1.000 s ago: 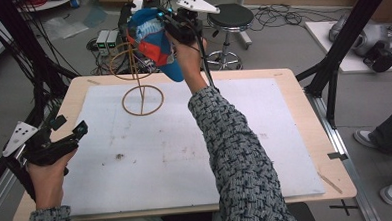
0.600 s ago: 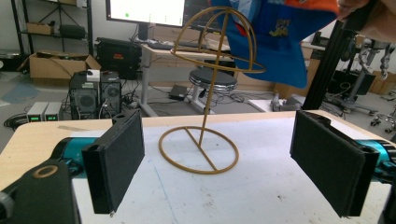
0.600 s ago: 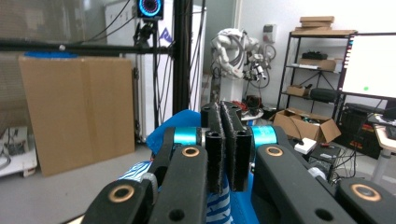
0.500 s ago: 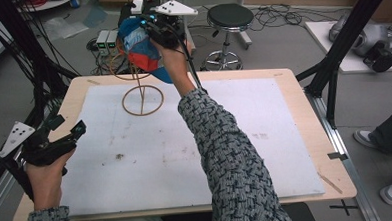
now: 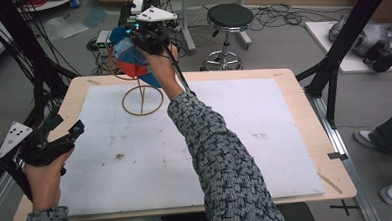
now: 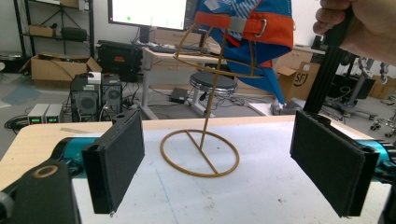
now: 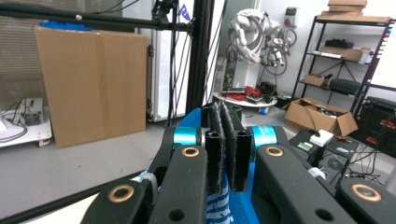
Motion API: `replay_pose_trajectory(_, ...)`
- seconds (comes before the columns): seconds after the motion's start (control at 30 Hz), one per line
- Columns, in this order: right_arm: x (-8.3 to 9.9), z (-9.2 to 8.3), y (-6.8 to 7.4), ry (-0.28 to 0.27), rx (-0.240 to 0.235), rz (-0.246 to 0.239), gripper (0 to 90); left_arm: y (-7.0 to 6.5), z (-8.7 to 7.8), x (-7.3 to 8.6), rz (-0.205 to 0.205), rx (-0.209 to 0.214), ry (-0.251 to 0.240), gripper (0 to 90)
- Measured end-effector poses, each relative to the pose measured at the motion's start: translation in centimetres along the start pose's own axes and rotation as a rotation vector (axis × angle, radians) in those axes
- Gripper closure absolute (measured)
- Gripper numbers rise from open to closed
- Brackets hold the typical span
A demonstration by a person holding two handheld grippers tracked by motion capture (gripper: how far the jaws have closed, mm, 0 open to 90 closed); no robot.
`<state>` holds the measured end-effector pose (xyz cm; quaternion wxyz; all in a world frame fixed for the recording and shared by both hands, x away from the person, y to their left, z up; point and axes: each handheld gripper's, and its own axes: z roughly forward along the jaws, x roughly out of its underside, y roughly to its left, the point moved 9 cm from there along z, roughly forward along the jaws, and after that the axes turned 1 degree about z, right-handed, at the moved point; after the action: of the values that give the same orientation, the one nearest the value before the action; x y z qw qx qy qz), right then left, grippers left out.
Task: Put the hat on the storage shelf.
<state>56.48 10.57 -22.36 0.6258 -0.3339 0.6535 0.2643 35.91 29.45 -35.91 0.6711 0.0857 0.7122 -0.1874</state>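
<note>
A blue and orange cap point(image 5: 129, 57) hangs over the top of a thin golden wire stand point(image 5: 142, 99) at the table's far left. My right gripper point(image 5: 144, 36) is shut on the cap's blue cloth point(image 7: 236, 205), with the jaws pressed together point(image 7: 223, 116). In the left gripper view the cap point(image 6: 247, 25) sits against the stand's upper hoops, and its ring base point(image 6: 201, 154) rests on the white mat. My left gripper point(image 5: 68, 124) is open with nothing between its pads point(image 6: 116, 161), low at the table's left edge, well short of the stand.
A white mat point(image 5: 245, 138) covers most of the wooden table point(image 5: 303, 101). Black frame posts point(image 5: 336, 54) rise at both sides. A stool point(image 5: 229, 18) and electronics boxes point(image 5: 103, 40) stand behind the table. A person's legs point(image 5: 390, 132) are at the right.
My right hand has carried the cap a little to the left and down onto the top of the wire stand. The left gripper has stayed where it was, open.
</note>
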Motion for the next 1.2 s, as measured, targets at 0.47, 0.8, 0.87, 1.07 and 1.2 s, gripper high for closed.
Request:
replay_pose_trajectory(0.47,0.8,2.6,3.0,0.061,-0.034,-0.045,88.0,0.0,0.0,0.0,-0.001,0.003,0.0,17.9)
replay_pose_trajectory(0.8,-0.3,3.8,4.2,0.074,-0.04,-0.064,87.9,0.1,-0.1,0.0,-0.009,0.001,-0.004,17.9)
replay_pose_trajectory(0.87,0.1,4.1,4.4,0.094,-0.041,-0.061,87.9,0.1,-0.1,0.0,-0.005,0.001,-0.002,17.9)
replay_pose_trajectory(1.07,1.3,4.7,4.3,0.146,-0.028,-0.073,87.7,0.1,-0.1,0.1,-0.007,0.004,-0.002,17.9)
replay_pose_trajectory(1.2,2.0,5.2,4.5,0.185,-0.017,-0.092,87.6,0.1,-0.1,0.1,-0.007,0.005,-0.002,17.9)
